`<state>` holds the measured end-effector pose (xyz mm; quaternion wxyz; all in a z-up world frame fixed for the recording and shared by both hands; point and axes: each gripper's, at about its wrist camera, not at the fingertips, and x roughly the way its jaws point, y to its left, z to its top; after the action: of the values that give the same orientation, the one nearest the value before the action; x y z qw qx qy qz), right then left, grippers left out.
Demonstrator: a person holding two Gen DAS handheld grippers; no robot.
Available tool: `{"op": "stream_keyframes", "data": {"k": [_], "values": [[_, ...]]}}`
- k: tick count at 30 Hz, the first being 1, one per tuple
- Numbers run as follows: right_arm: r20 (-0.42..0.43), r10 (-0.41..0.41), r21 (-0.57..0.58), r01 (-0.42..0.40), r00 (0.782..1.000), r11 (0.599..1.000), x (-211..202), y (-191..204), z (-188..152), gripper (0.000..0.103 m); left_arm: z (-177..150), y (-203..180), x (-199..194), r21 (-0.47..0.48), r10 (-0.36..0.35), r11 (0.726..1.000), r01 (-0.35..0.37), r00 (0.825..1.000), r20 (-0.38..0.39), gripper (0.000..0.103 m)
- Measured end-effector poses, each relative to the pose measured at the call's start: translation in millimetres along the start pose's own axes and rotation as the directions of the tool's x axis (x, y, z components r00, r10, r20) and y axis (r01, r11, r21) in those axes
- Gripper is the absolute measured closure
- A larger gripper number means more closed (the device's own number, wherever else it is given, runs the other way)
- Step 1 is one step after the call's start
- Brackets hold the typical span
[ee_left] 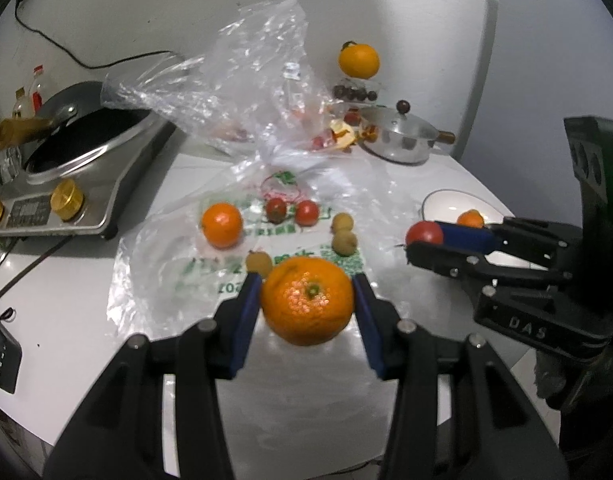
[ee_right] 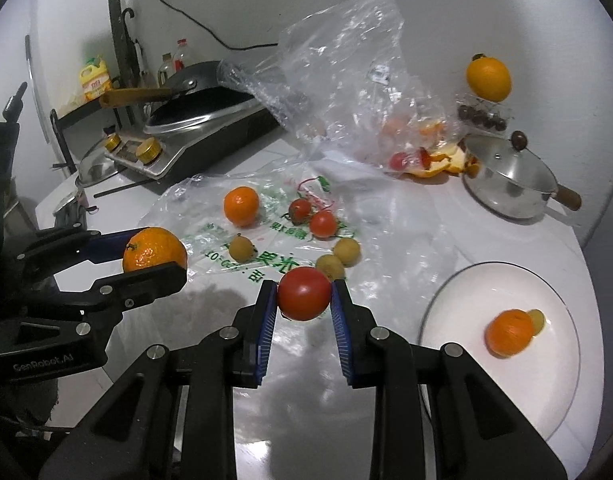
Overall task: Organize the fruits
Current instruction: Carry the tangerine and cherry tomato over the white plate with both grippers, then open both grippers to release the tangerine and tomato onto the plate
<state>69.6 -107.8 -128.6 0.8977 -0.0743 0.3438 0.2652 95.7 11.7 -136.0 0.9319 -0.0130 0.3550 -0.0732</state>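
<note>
- The left gripper (ee_left: 307, 292) is clamped on a large round orange mandarin (ee_left: 307, 305), its blue-padded fingers (ee_left: 248, 312) pressing both sides of the fruit at the lower centre of the left wrist view; the same fruit shows at mid-left in the right wrist view (ee_right: 154, 250).
- The right gripper (ee_right: 303, 300) grips a round red tomato (ee_right: 303, 293) between its blue pads, at the centre of the right wrist view, held above the white table (ee_right: 406, 224).
- A round white plate (ee_right: 466, 292) lies at the lower right of that view, holding a small orange mandarin (ee_right: 508, 332) touching a yellowish longan (ee_right: 537, 319).
- On the printed clear plastic bag (ee_right: 266, 268) spread flat at mid-frame lie another orange mandarin (ee_right: 241, 206), two small red tomatoes (ee_right: 322, 223) and three brown longans (ee_right: 346, 252).
- At the upper right stands a steel lidded pot (ee_right: 510, 184), with orange peel (ee_right: 442, 164) just beside it.
</note>
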Motion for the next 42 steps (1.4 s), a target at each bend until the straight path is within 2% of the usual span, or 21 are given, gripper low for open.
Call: {"op": "stream_keyframes", "data": {"k": [20,28,42], "values": [[0.041,0.001,0.054,-0.003,0.999,0.999,-37,-54,-28,0.074,6,-68,3,0.050,0.005,0.999,-0.005,1.000,-0.010,0.056],[0.054,-0.014,0.085,0.010,0.998,0.996,-52,-85,-44,0.074,7,-105,13,0.101,-0.002,0.995,0.004,1.000,-0.027,0.056],[0.042,-0.041,0.164,0.034,0.998,0.986,-73,-141,-78,0.074,10,-173,41,0.174,-0.060,0.982,0.074,0.995,-0.082,0.056]]}}
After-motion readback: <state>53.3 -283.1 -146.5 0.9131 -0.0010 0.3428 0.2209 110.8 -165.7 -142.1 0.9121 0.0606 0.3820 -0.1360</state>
